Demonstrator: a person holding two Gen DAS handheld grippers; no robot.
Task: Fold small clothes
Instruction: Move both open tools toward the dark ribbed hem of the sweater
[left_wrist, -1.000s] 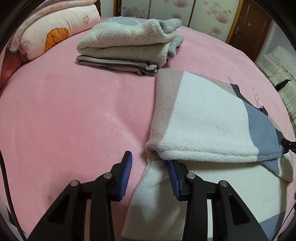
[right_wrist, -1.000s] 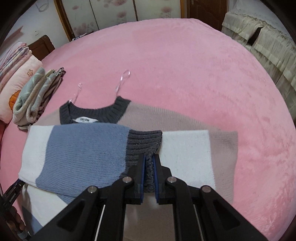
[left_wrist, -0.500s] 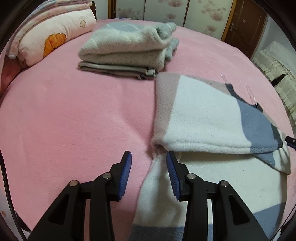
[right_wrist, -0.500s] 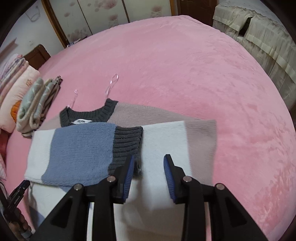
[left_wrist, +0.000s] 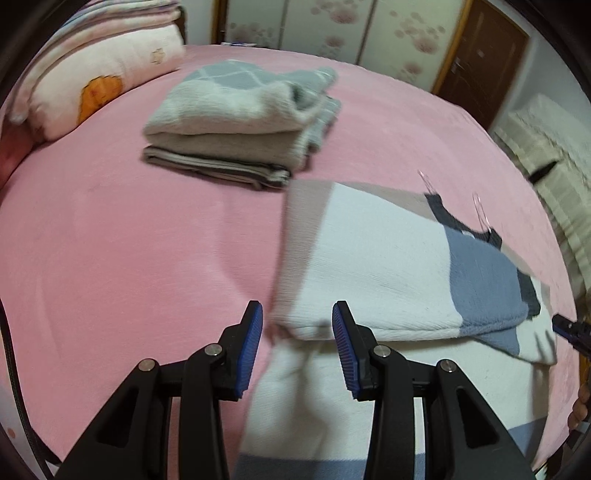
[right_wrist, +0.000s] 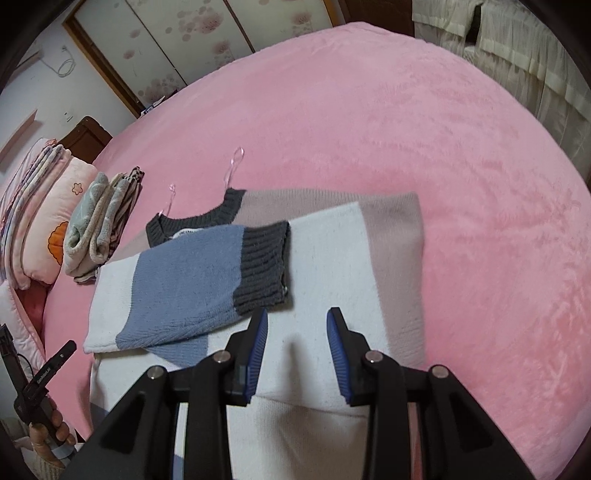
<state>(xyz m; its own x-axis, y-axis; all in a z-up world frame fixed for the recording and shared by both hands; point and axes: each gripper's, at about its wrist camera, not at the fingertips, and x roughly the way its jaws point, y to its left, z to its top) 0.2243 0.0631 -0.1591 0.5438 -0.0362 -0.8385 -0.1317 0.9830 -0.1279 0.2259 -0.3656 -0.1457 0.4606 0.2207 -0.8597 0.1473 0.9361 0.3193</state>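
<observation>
Pink plush bedding covers the bed (right_wrist: 369, 122), with floral-panelled wardrobe doors (left_wrist: 332, 33) and a brown wooden door (left_wrist: 484, 59) along the far wall. On it lies the colour-blocked knit sweater in white, blue, beige and dark grey (right_wrist: 332, 251), spread flat in the near part of the bed. Both sleeves are folded across its chest: in the right wrist view the blue sleeve with the dark grey ribbed cuff (right_wrist: 262, 266) crosses the white and beige panels, the cuff ending near the middle of the garment. The dark grey collar sits at the far edge, with two clear hanger loops (right_wrist: 232, 166) lying on the bedding beyond it. The sweater's lower body runs toward the camera, under both tools.

To the far left, touching nothing of the sweater, rests a stack of folded grey and beige clothes (left_wrist: 236, 122), and beyond it a pink pillow with an orange flower print (left_wrist: 92, 77).

The left gripper (left_wrist: 297, 347) hovers at the sweater's left edge, over the corner of the folded sleeve, jaws spread and gripping nothing. The right gripper (right_wrist: 295, 350) is poised over the white body panel just near of the grey cuff, jaws likewise spread wide and empty.
</observation>
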